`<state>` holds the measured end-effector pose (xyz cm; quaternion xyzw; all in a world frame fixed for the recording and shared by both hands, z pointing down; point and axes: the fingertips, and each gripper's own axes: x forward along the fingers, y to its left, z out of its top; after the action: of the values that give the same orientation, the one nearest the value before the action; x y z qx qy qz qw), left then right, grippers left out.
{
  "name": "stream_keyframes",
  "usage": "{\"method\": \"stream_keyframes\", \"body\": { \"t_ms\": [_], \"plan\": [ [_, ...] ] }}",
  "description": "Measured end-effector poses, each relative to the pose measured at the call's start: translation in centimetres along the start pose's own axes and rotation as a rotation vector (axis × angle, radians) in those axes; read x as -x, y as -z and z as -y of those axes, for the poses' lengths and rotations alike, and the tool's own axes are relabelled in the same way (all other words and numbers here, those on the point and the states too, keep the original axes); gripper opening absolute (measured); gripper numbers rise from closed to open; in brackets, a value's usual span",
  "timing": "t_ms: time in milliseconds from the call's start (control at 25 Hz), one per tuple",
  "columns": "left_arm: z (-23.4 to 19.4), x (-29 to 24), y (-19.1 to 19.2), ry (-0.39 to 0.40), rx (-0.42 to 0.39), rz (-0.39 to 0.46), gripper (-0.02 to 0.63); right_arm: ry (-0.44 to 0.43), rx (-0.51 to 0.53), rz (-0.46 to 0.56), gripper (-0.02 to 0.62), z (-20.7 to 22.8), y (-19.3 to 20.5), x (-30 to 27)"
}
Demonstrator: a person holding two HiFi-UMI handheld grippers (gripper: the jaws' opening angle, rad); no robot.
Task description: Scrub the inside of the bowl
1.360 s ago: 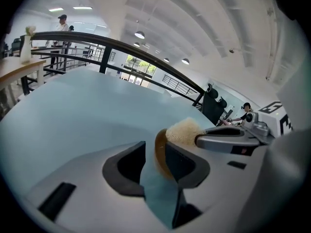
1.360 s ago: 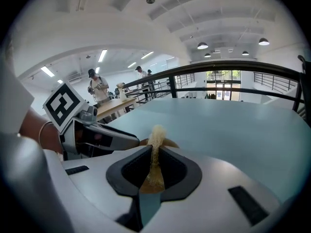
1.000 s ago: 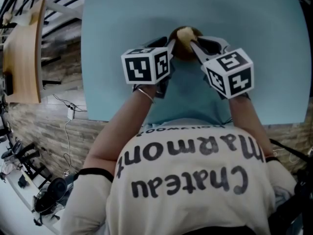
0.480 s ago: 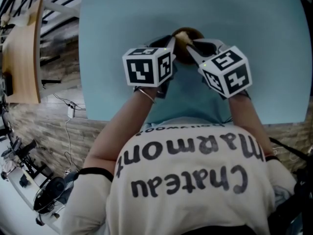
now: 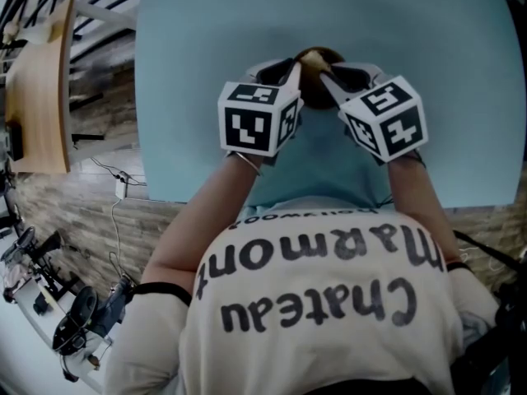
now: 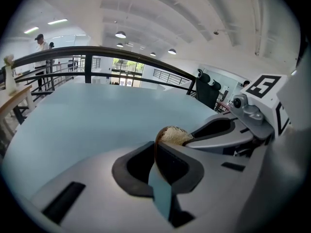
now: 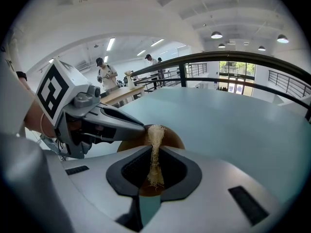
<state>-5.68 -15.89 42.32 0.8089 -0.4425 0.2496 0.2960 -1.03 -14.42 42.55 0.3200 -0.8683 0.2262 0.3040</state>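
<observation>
Brown wooden bowl [image 7: 173, 135] holds a tan fibrous scrubber [image 7: 156, 133], pinched lengthwise in the right gripper [image 7: 154, 155]'s jaws and pointing down in. Left gripper [image 6: 158, 154]'s jaws just closed on the bowl's rim.

My right gripper [image 7: 155, 152] is smooth, matt grey plastic. The scrubber [image 7: 155, 132] is rough, straw-like fibre; the bowl [image 7: 174, 137] looks like smooth brown wood, the table [image 7: 233, 115] matt.

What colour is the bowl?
The bowl is brown, like wood. The right gripper view shows it best.
</observation>
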Motion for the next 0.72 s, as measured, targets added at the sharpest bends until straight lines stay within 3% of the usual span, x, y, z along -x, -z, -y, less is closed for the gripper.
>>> {"method": "stream_keyframes", "body": {
  "t_ms": [320,720],
  "plan": [
    [0.5,0.2,0.1,0.001,-0.1,0.006,0.02,0.037,-0.015,-0.006,0.058,0.7,0.6,0.0],
    [0.9,1.1,-0.5,0.027,-0.085,0.012,0.021,0.082,-0.025,-0.009,0.058,1.2,0.4,0.6]
  ]
}}
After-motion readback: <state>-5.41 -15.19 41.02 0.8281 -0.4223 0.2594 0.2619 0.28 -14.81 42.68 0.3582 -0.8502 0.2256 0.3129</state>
